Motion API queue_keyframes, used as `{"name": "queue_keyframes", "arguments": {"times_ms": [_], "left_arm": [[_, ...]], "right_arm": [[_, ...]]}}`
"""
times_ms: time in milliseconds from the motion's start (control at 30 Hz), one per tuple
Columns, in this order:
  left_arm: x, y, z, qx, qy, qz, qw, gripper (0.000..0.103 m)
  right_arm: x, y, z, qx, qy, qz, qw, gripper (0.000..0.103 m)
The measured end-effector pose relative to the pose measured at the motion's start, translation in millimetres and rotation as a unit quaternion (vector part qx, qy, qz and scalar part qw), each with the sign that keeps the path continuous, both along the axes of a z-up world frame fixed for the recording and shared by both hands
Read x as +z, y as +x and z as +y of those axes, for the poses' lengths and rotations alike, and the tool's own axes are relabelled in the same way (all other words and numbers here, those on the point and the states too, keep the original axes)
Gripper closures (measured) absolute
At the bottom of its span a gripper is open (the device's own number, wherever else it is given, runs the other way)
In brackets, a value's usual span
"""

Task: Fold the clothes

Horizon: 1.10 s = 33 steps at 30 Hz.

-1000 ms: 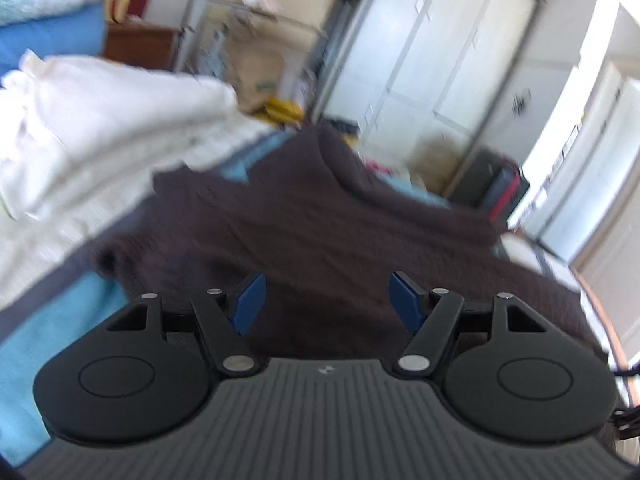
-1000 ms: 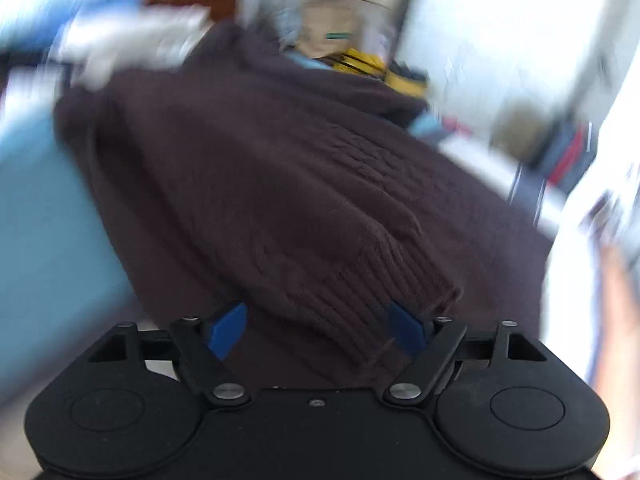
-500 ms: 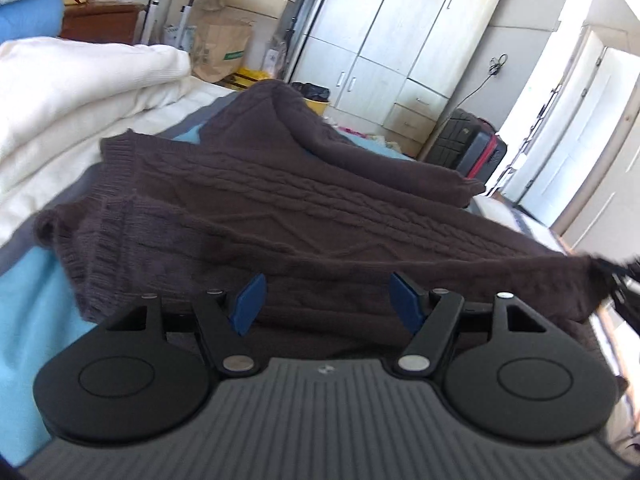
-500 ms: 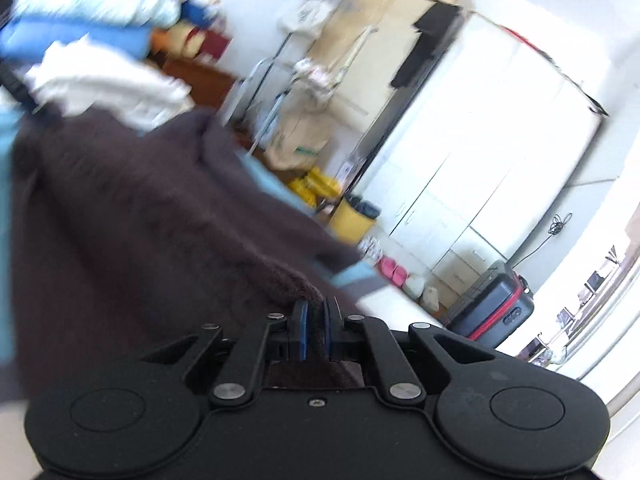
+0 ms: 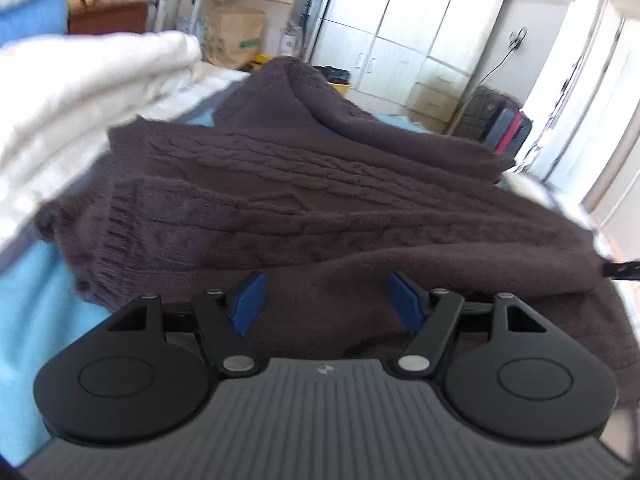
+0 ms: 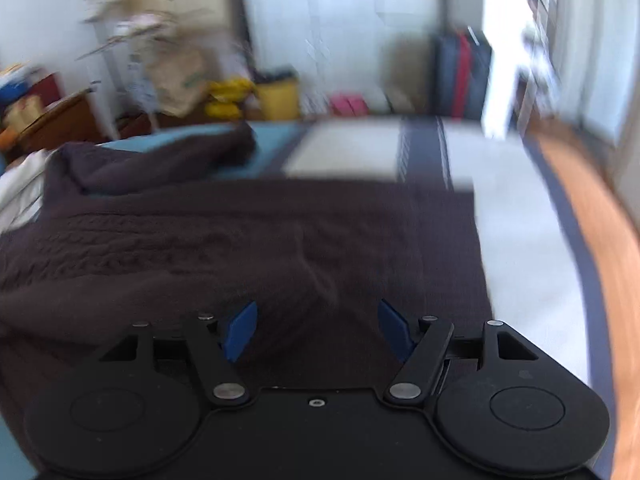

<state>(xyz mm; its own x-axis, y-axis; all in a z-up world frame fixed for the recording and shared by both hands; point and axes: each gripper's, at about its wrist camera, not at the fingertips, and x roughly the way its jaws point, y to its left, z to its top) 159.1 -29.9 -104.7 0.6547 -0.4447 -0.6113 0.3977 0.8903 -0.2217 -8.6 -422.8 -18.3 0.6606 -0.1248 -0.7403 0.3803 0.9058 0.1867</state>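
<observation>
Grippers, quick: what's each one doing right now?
Left gripper: open, empty, over the brown sweater.
Right gripper: open, empty, over it too.

one brown sweater [image 5: 320,200], one white blanket [image 5: 80,92], one suitcase [image 5: 500,124], two grippers, one yellow bin [image 6: 278,100].

Black hand-held gripper [image 5: 325,300], blue pads [image 5: 246,298], silver pivot screws, ribbed grey top

No legible txt anywhere: green print on the brown paper bag [image 5: 236,34] at 11 o'clock, left wrist view, is too blurred to read.
</observation>
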Motion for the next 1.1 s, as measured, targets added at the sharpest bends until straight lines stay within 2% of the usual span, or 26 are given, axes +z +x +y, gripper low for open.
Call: {"name": "queue_keyframes", "arguments": {"times_ms": [33, 100, 200, 233, 267, 300, 333, 400, 467, 533, 600, 667, 733, 867, 933, 967, 1000, 1100], "left_arm": [[0, -2, -5, -0.009, 0.013, -0.005, 0.9999, 0.035], [-1, -4, -12, -0.023, 0.029, -0.010, 0.9993, 0.030], [-4, -7, -23, -0.043, 0.055, -0.019, 0.9974, 0.025], [-5, -8, -27, -0.050, 0.067, -0.023, 0.9963, 0.024], [-6, -10, -30, -0.056, 0.079, -0.027, 0.9950, 0.024], [-6, -11, -32, -0.060, 0.085, -0.029, 0.9942, 0.024], [-6, -13, -33, -0.061, 0.088, -0.029, 0.9938, 0.024], [-5, -15, -34, -0.059, 0.098, -0.030, 0.9930, 0.024], [-5, -16, -36, -0.055, 0.109, -0.032, 0.9921, 0.024], [-6, -17, -39, -0.052, 0.118, -0.033, 0.9911, 0.022], [-5, -20, -38, -0.060, 0.106, -0.039, 0.9918, 0.021], [-4, -24, -38, -0.076, 0.087, -0.049, 0.9920, 0.019], [-5, -28, -43, -0.088, 0.097, -0.053, 0.9899, 0.017], [-14, -32, -55, -0.091, 0.136, -0.055, 0.9850, 0.015], [-15, -30, -57, -0.069, 0.148, -0.045, 0.9855, 0.015], [-14, -29, -55, -0.054, 0.141, -0.033, 0.9880, 0.015], [-13, -27, -52, -0.037, 0.130, -0.018, 0.9906, 0.024], [-7, -28, -45, 0.004, 0.120, 0.010, 0.9927, 0.049]], "right_arm": [[-8, 2, -1, 0.006, 0.021, -0.002, 1.000, 0.030], [-20, 8, -6, -0.006, 0.033, -0.010, 0.999, 0.030], [-30, 21, -1, -0.016, 0.010, -0.050, 0.999, 0.028], [-32, 26, 3, -0.002, -0.007, -0.052, 0.999, 0.032], [-32, 27, 8, 0.018, -0.017, -0.060, 0.998, 0.043], [-28, 26, 13, 0.041, -0.010, -0.070, 0.997, 0.084], [-23, 25, 17, 0.065, -0.001, -0.079, 0.995, 0.090], [-7, 14, 21, 0.064, 0.012, -0.123, 0.990, 0.090], [10, 0, 13, 0.047, 0.049, -0.168, 0.983, 0.090], [17, -10, 0, 0.017, 0.089, -0.187, 0.978, 0.090], [13, -10, -9, -0.018, 0.092, -0.162, 0.982, 0.090], [0, -5, -11, -0.054, 0.060, -0.110, 0.991, 0.088], [-12, 1, -14, -0.079, 0.040, -0.061, 0.994, 0.084], [-16, -4, -18, -0.101, 0.081, -0.059, 0.990, 0.083], [-16, -8, -16, -0.093, 0.098, -0.076, 0.988, 0.067], [-14, -11, -13, -0.085, 0.105, -0.086, 0.987, 0.063], [-11, -13, -6, -0.073, 0.112, -0.095, 0.987, 0.058], [-3, -17, 14, -0.016, 0.133, -0.111, 0.985, 0.057]]}}
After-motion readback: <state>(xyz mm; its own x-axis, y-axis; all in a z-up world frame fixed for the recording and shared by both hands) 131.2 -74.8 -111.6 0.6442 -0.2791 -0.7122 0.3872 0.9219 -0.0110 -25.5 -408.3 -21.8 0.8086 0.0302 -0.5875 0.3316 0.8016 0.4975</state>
